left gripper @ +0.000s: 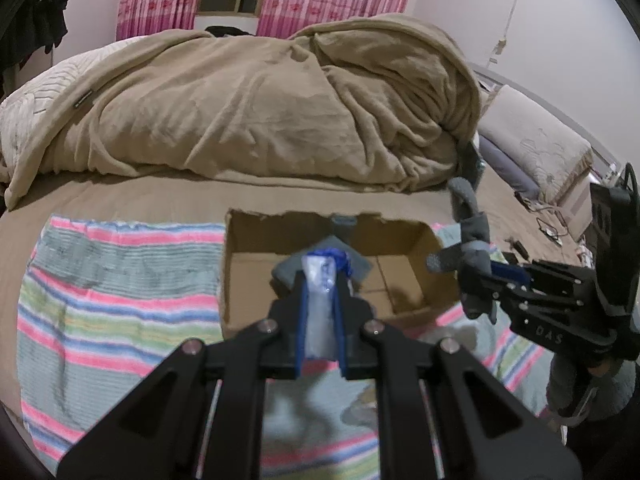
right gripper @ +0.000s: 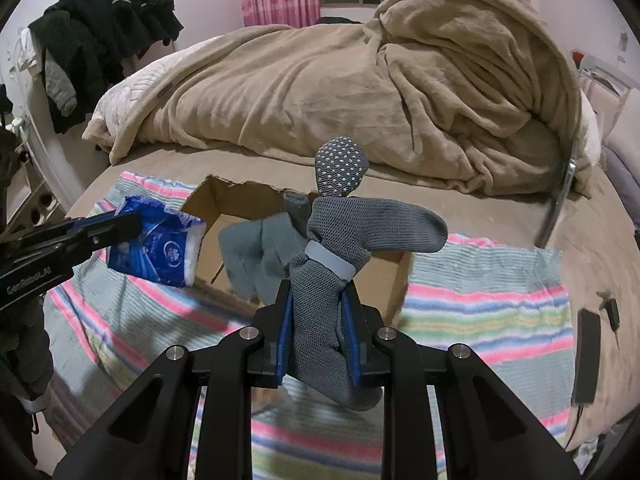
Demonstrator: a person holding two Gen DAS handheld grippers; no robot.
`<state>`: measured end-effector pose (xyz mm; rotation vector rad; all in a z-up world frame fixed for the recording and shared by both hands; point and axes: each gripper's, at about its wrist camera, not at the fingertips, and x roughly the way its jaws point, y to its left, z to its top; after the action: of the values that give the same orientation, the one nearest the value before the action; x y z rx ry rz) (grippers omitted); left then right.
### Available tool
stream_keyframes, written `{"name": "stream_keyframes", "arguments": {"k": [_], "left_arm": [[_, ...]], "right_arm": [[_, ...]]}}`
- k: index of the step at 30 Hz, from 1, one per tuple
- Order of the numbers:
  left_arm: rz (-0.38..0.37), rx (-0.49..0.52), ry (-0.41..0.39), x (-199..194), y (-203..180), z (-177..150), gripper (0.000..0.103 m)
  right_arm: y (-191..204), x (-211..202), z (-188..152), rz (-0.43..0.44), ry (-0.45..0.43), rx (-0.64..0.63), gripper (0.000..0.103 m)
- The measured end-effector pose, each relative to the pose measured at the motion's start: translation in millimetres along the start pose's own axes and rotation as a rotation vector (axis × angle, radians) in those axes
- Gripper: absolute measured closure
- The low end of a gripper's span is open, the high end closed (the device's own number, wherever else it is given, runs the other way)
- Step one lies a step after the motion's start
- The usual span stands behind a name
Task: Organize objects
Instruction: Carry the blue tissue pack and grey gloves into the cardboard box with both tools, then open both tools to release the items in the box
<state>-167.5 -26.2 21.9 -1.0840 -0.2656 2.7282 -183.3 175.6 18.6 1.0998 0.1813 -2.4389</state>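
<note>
An open cardboard box lies on a striped towel on the bed. A grey sock lies inside the box. My left gripper is shut on a blue tissue pack and holds it above the box's near left side. My right gripper is shut on a banded bundle of grey socks, held above the box's right side.
A heaped beige blanket fills the bed behind the box. Pillows and cables lie at the right. Dark clothes hang at the far left. A black charger lies on the bed at the right.
</note>
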Motion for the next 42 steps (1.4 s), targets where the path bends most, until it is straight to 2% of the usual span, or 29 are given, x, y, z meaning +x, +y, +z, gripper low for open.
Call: {"name": "stream_keyframes", "arguments": {"k": [14,20,22,24,27,31,35,38,42], "left_arm": [[0.049,-0.024,0.063,71.2,23.4,2.5,0.091],[0.069,-0.026,0.11,84.5,26.3,-1.0,0.083],[0.082,-0.022,0.121,85.9,24.9,-2.5,0.081],[0.09,-0.022,0.125,85.3,23.7,-2.8,0.077],[0.114,-0.033,0.115,80.1,23.2,-1.7,0.072],[0.124,-0.041,0.103,67.9,22.5,-1.7,0.064],[0.111,-0.055,0.083,52.3,19.7,-6.1,0.038],[0.105,-0.059,0.067,38.4,15.8,-8.4,0.036],[0.093,-0.062,0.058,20.2,7.9,-12.3,0.034]], "right_arm": [[-6.1,67.2,9.9,0.021,0.077,-0.005,0.079],[-10.1,83.4,5.1,0.031,0.11,0.022,0.078],[-11.3,83.8,4.1,0.031,0.111,0.031,0.072],[-12.6,79.9,4.4,0.034,0.099,0.04,0.057],[-12.9,72.4,6.7,0.036,0.08,0.045,0.043],[-10.4,60.6,7.4,0.039,0.059,0.044,0.039],[-6.3,46.7,5.6,0.037,0.04,0.045,0.039],[-3.4,34.8,2.8,0.035,0.028,0.044,0.038],[-0.1,19.7,-0.5,0.03,0.013,0.038,0.028]]}}
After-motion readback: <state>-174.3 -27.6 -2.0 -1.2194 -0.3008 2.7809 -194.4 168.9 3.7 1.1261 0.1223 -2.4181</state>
